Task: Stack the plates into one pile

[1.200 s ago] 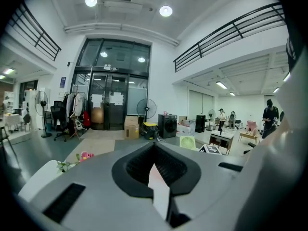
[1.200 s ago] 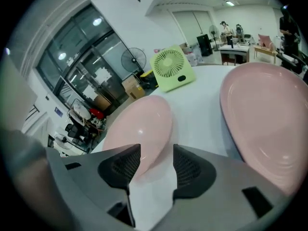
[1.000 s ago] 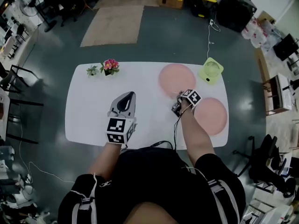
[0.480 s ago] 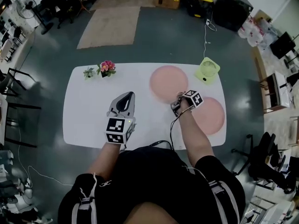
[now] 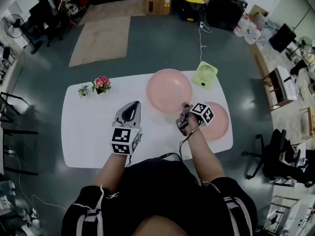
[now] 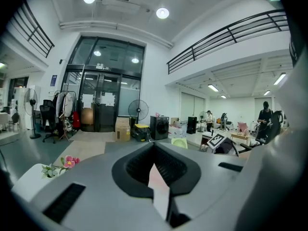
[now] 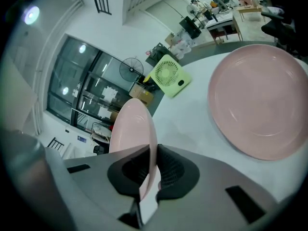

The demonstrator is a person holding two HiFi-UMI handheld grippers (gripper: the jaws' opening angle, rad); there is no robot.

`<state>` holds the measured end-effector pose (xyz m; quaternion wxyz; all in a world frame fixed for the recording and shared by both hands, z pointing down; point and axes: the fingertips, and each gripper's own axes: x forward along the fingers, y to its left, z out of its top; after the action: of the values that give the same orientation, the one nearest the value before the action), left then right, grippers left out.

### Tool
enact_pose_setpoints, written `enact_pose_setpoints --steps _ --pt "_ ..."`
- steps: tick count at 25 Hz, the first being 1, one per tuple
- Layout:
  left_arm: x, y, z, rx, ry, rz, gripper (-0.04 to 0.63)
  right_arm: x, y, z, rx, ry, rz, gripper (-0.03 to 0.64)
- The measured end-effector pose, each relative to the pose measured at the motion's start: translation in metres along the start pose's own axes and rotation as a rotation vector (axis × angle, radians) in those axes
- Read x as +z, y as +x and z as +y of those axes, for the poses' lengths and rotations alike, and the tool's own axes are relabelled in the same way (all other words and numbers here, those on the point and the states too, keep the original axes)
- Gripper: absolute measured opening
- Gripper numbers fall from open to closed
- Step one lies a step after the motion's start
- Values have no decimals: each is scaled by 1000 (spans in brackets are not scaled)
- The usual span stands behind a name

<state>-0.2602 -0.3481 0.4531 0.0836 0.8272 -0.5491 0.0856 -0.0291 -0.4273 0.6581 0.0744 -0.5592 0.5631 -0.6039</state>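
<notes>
Grey workshop floor, cluttered at its edges with boxes, chairs and cables, surrounds a white tabletop (image 5: pixel 88 132) at which a person stands with a tool in each hand. A green fan (image 5: pixel 205 74) sits at the far right edge and a small pot of flowers (image 5: pixel 101 83) at the far left.

The right tool (image 5: pixel 184 110) has just been closing its jaws, and they now pinch the near rim of one pink plate (image 5: pixel 169 90). In the right gripper view that plate (image 7: pixel 132 124) runs edge-on between the two pads and rises away from them, tilted. It looks to be raised off the tabletop rather than lying on it. The second pink plate (image 5: pixel 219 124) lies flat near the right edge, just beside the right tool and partly hidden behind its marker cube. The right gripper view shows it (image 7: pixel 262 102) whole and bare.

The left tool (image 5: pixel 134 105) hovers over the middle of the tabletop with its jaws drawn together and nothing between them.

The plate is probably stiff, smooth and shallow, with a thin rim. A pinch at one edge leaves all its weight hanging out beyond the pads, so it is likely to pivot or slip if swung fast. If it is ceramic, a drop or a hard landing could chip it. The rim is the only place to hold it. Setting it down level and centred over the second plate should keep the pile steady.
</notes>
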Motion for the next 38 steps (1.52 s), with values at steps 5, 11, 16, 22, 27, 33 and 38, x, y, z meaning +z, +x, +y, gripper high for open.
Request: enact_pose_setpoints --steps 5,11,16,22,27,33,38 --pt "-2 13 -25 -79 7 4 11 16 -61 -21 -3 66 -65 44" --pt "6 28 -63 -187 35 13 11 50 -131 -61 -40 166 -211 46" --pt "3 40 -107 -282 57 23 11 70 -173 -125 -138 249 -313 52" --pt "-4 51 -149 -348 74 33 11 79 -194 -199 -245 348 -372 54" --pt "-3 45 -159 -360 83 36 12 73 -193 -230 -308 389 -386 55" --pt "-6 41 -159 -357 85 35 12 67 -185 -253 -390 385 -396 52" --pt "-4 35 -160 -356 88 39 12 69 -189 -254 -474 209 -395 59"
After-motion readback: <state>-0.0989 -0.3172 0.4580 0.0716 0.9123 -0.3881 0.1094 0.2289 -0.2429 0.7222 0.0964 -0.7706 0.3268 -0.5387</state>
